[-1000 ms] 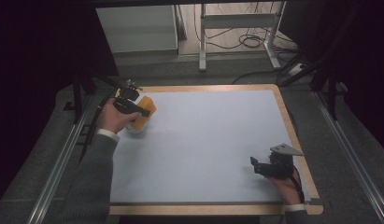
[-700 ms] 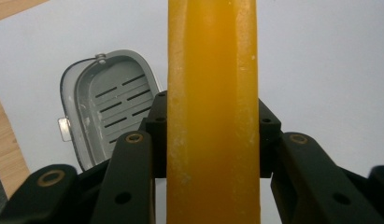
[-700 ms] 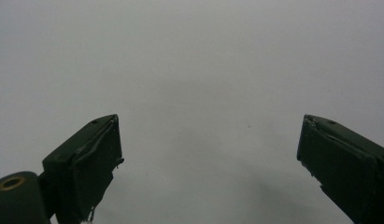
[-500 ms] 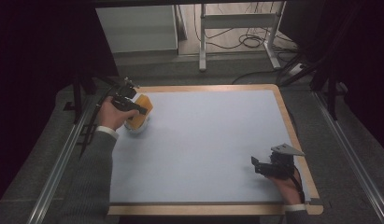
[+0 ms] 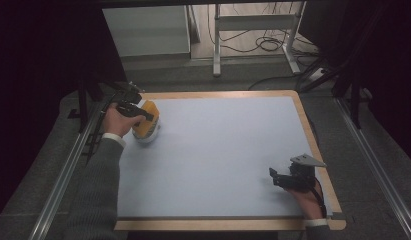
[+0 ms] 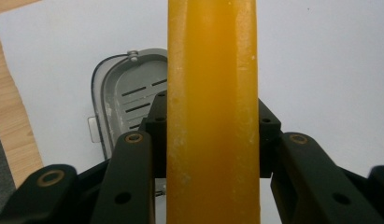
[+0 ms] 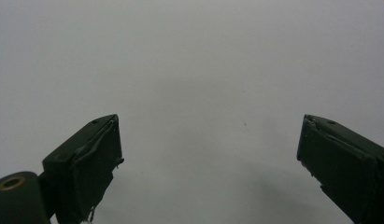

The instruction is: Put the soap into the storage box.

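Observation:
My left gripper [image 5: 143, 115] is at the table's far left corner, shut on an orange-yellow bar [image 5: 146, 125]. In the left gripper view the orange-yellow bar [image 6: 212, 70] stands upright between the black jaws of my left gripper [image 6: 212, 114]. Behind the bar lies a grey slotted dish [image 6: 126, 95] on the mat. In the high view a pale dish [image 5: 149, 137] shows just under the bar. My right gripper [image 5: 276, 178] rests near the front right of the mat. The right gripper [image 7: 208, 149] is open, with bare mat between its fingers.
A pale blue mat [image 5: 223, 150] covers the table, framed by a wooden border [image 5: 308, 130]. Metal rails [image 5: 68, 165] run along both sides. Beyond the far edge are a table frame and cables [image 5: 263, 45] on the floor.
My left hand has shifted slightly to the left with the orange-yellow bar still gripped. The right gripper has stayed in place.

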The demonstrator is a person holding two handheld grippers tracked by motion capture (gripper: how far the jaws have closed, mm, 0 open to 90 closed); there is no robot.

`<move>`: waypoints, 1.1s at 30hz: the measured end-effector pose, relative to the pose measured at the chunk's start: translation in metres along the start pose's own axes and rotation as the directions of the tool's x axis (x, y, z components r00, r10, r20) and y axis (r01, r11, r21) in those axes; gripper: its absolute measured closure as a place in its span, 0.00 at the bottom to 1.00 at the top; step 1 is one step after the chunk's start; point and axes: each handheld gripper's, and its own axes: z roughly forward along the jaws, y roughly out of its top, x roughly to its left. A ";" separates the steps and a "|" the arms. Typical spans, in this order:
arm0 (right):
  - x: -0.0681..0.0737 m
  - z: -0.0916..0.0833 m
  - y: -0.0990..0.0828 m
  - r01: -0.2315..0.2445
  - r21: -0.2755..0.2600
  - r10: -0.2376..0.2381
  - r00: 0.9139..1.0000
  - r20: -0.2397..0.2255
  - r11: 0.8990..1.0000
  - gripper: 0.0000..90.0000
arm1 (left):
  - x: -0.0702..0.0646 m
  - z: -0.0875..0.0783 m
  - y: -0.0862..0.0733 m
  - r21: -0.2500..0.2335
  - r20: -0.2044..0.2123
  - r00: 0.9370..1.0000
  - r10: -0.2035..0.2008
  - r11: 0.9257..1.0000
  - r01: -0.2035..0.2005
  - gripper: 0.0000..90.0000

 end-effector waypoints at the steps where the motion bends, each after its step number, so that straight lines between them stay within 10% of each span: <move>1: 0.000 0.000 0.000 0.001 0.000 -0.001 1.000 0.001 1.000 0.07 | 0.002 0.000 0.000 0.002 0.006 1.000 -0.004 1.000 0.004 0.67; 33: -0.004 0.001 -0.002 -0.009 0.006 0.009 1.000 0.005 1.000 0.07 | 0.034 0.050 0.001 0.046 -0.017 0.990 -0.142 0.989 0.142 0.67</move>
